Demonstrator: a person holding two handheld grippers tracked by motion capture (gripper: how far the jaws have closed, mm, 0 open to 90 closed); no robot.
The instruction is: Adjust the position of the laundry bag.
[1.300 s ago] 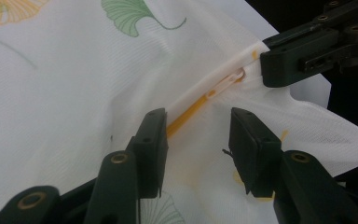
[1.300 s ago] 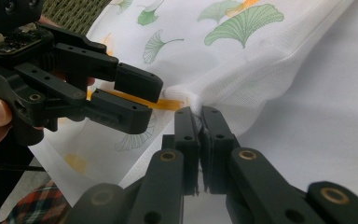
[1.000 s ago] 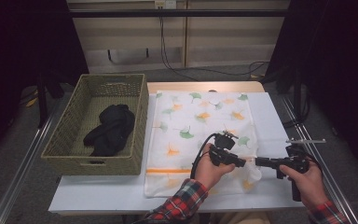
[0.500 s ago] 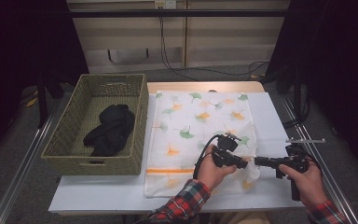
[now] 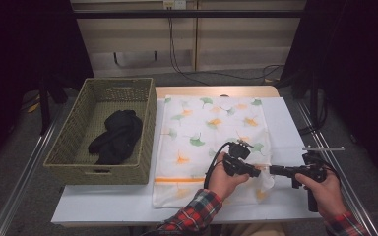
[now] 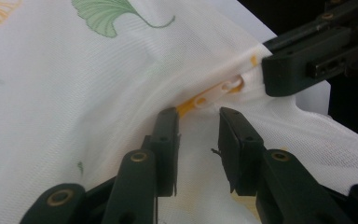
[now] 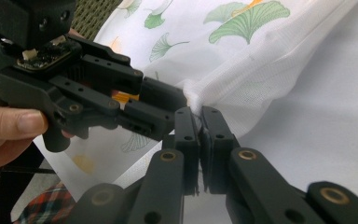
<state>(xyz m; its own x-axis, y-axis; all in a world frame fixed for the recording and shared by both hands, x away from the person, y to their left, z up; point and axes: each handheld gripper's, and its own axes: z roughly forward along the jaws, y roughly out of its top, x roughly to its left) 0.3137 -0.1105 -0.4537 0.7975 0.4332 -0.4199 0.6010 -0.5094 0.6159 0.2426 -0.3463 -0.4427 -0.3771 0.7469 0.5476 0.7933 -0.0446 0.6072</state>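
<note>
A white mesh cloth (image 5: 206,128) printed with green and orange ginkgo leaves lies flat on the table. Its near right corner is lifted, and my right gripper (image 7: 198,112) is shut on a pinch of that corner (image 6: 256,70). An orange zipper with a white pull (image 6: 223,87) runs along this bunched edge. My left gripper (image 6: 198,116) points at the zipper from just short of the pull. Its jaws have just been closing and stand a little apart over the cloth, pressing on nothing. In the high view the left gripper (image 5: 258,171) meets the right gripper (image 5: 271,170) tip to tip.
A woven basket (image 5: 78,132) holding a black garment (image 5: 115,135) stands left of the cloth. The white table (image 5: 285,123) shows bare strips to the right of and in front of the cloth. Metal rails run along both sides of the table.
The left gripper has edged slightly right toward the right gripper's tips, and its jaws have narrowed. The right hand and the cloth have stayed put.
</note>
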